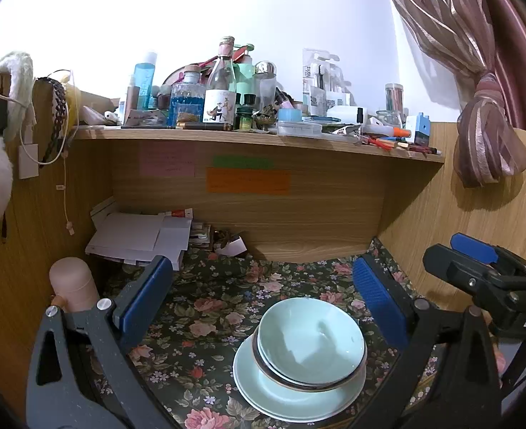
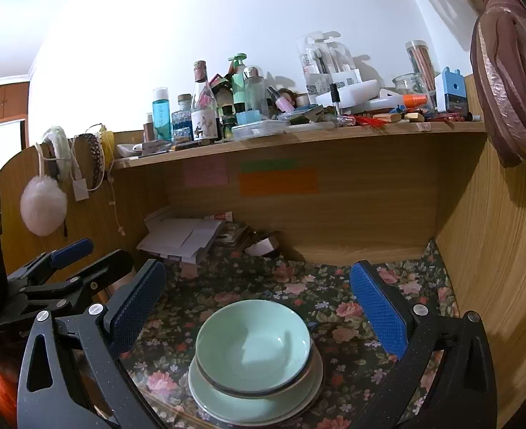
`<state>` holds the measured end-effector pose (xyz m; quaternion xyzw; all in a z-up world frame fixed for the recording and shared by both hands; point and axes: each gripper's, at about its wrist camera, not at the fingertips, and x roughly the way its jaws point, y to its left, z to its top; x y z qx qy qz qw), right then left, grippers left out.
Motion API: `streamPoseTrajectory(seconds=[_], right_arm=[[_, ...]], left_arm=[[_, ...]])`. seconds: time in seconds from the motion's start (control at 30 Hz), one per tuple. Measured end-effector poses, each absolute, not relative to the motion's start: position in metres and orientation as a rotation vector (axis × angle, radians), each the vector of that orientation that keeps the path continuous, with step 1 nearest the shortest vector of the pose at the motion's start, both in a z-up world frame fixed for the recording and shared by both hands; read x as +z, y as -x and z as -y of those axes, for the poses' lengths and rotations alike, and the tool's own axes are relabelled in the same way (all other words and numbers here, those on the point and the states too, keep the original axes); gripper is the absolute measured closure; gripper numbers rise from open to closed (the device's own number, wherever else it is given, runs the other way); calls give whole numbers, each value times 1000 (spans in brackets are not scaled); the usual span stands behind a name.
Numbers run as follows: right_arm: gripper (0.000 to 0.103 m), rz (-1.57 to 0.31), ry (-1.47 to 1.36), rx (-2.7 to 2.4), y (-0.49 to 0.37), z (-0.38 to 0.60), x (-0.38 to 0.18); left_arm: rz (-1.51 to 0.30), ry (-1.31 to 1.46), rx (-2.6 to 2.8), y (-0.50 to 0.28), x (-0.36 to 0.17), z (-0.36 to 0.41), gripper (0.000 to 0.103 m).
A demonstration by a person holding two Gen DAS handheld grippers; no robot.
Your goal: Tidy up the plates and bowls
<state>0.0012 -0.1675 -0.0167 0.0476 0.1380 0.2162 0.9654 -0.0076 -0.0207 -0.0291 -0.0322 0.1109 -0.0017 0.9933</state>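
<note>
Pale green bowls (image 2: 254, 352) are sitting nested on pale green plates (image 2: 227, 398) at 6 o'clock on a floral tablecloth (image 2: 334, 307) under a cluttered wooden shelf (image 2: 298, 136), while left gripper (image 1: 263, 296) and right gripper (image 2: 259, 293) are gaping empty.

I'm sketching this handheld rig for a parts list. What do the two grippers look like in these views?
Both match: the left gripper and the right gripper have speckled dark grey, wedge-shaped plastic arms with triangular cutouts and round silver bolts. Their flat fingers carry textured blue rubber pads. Seen from the left wrist, the right gripper's black body bears white letters "DAS". No cables or sleeves are visible.
</note>
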Motion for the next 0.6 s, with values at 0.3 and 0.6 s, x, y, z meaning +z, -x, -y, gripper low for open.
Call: streamPoseTrajectory(seconds=[0.3,0.6], right_arm=[[0,-279,-95,435,-2,168,-17],[0,-283,-96,434,-2,166,-19]], left_arm=[[-224,68,-5,8,-30,21,1],[-226,70,-5,8,-31,23,1]])
